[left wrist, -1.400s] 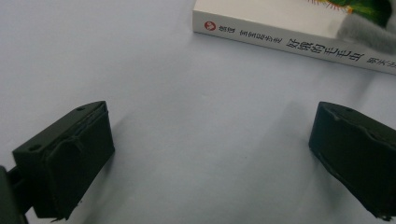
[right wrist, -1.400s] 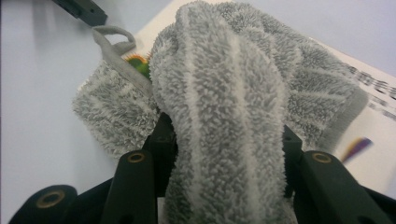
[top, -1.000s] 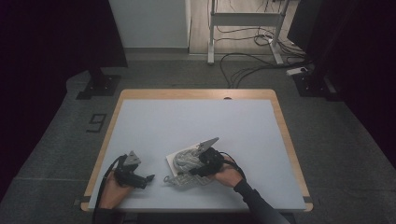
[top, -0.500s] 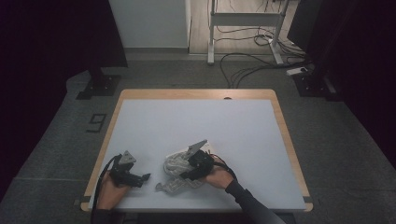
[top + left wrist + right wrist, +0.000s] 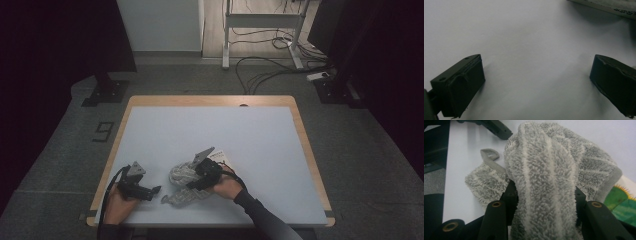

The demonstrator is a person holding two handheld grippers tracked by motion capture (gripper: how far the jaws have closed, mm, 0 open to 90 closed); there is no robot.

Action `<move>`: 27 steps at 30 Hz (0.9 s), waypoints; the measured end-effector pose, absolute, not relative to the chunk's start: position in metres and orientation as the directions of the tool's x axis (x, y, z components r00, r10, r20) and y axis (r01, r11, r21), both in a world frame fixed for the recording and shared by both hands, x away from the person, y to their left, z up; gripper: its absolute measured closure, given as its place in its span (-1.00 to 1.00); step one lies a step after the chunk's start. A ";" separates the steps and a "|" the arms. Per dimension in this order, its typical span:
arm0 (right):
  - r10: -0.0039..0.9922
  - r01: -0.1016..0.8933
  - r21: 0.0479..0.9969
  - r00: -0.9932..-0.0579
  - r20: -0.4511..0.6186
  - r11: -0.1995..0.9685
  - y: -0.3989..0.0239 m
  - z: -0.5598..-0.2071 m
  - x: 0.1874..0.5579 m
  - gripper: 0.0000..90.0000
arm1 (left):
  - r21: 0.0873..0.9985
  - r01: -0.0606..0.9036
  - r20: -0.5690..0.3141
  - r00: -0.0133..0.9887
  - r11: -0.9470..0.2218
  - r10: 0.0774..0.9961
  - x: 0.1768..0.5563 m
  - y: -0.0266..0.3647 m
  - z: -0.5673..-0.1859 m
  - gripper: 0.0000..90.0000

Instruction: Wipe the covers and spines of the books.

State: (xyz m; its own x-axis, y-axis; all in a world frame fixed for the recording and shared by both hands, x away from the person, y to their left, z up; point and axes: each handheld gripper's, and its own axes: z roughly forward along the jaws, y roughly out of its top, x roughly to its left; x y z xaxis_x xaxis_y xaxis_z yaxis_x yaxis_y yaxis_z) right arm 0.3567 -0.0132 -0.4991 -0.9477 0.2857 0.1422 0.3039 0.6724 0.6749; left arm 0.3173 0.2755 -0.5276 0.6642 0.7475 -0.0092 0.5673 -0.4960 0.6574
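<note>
Partly hidden, card (image 5: 220,159) under grey towel (image 5: 549,182), right gripper (image 5: 544,195) clamping towel

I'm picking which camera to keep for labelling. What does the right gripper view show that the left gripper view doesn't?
Right gripper view alone: the right gripper shut on a bunched grey towel, a green printed card beside it. Left gripper view alone: the left gripper with jaws wide apart, nothing between them, and a printed edge at top right. Both share the white table.

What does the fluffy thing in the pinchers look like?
On the white table, near its front edge, the right gripper pinches a crumpled towel. It is grey and fuzzy with pale stripes and a small loop, unlike the flat, colourful book beside it.
</note>
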 end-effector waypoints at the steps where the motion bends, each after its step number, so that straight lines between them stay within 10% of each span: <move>1: 0.288 0.305 0.674 -0.947 0.141 0.673 -0.012 -0.499 0.358 0.21 | 0.658 0.567 -0.009 0.664 -0.496 0.748 0.317 0.276 -0.528 -1.00; 27: 0.349 0.351 0.671 -0.926 0.144 0.653 -0.023 -0.500 0.379 0.22 | 0.658 0.568 -0.009 0.663 -0.495 0.748 0.317 0.275 -0.528 -1.00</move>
State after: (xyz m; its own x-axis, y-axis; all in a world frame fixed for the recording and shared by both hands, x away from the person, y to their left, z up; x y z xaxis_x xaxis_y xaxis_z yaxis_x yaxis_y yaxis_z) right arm 0.3794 -0.0232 -0.4997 -0.9260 0.3488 0.1444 0.3507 0.6533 0.6710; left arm 0.3171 0.2754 -0.5277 0.6632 0.7484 -0.0092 0.5675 -0.4949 0.6580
